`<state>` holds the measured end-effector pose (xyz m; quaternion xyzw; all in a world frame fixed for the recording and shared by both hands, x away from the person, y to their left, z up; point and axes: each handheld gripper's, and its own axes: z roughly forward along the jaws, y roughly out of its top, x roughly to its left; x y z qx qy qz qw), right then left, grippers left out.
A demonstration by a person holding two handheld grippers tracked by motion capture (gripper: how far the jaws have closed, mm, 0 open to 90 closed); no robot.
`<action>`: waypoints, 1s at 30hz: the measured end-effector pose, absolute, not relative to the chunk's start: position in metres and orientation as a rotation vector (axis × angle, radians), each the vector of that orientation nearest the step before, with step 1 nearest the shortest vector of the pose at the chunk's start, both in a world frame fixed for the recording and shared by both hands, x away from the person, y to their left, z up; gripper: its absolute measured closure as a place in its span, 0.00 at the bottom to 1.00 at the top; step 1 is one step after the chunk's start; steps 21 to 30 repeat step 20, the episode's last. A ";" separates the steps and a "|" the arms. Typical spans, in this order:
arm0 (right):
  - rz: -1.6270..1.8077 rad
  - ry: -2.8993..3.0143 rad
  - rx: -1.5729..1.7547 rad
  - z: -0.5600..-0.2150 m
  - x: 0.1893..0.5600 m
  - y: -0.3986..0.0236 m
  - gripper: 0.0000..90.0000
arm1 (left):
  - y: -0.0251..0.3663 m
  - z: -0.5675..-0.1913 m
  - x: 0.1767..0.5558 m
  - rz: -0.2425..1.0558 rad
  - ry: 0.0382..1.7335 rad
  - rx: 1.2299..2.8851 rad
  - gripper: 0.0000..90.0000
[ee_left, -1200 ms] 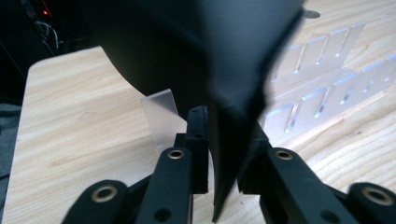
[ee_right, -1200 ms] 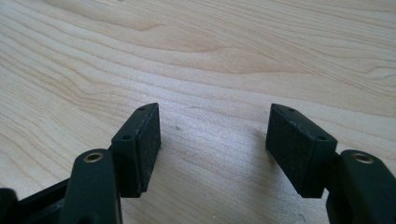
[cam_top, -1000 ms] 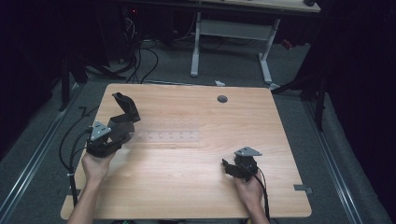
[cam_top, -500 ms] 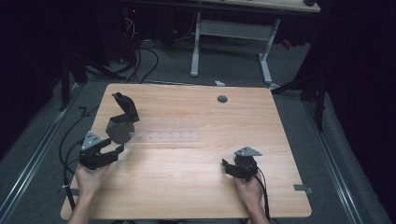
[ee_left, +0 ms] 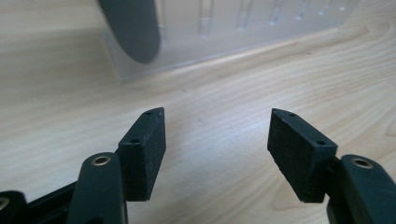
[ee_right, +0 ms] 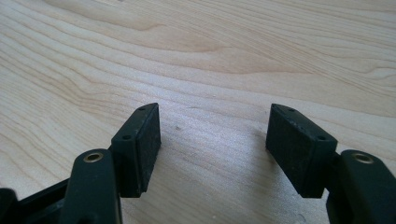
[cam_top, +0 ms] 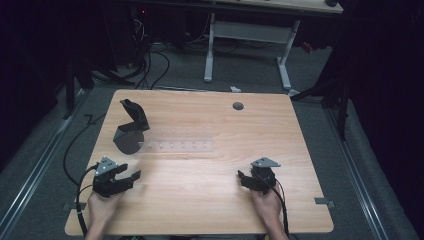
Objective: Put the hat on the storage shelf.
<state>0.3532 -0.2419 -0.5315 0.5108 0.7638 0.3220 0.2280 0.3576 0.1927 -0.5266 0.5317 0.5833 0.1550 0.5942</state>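
Note:
A dark stand (cam_top: 129,132) with a round base and a tilted arm sits on the left half of the wooden table (cam_top: 210,215). Beside its base lies a long clear plastic rack (cam_top: 176,146) with a row of holes. My left gripper (cam_top: 131,176) is near the front left, apart from the stand, with its jaws open. In the left gripper view the open left gripper (ee_left: 217,135) faces the clear rack (ee_left: 243,32) and the stand's dark base (ee_left: 133,28). My right gripper (cam_top: 243,179) rests at the front right. The right gripper (ee_right: 215,135) is open over bare wood.
A round grey cable hole (cam_top: 238,106) sits near the table's far edge. Cables (cam_top: 150,65) and a white desk frame (cam_top: 247,35) lie on the floor beyond. A small bracket (cam_top: 324,202) sticks out at the front right edge.
My left gripper has drawn back from the dark stand toward the front left of the table; the stand stays in place. The right gripper has not moved.

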 end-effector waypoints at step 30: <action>0.886 2.103 1.408 -0.532 0.353 -0.242 0.40 | 0.167 -0.548 0.356 0.448 1.353 1.387 0.35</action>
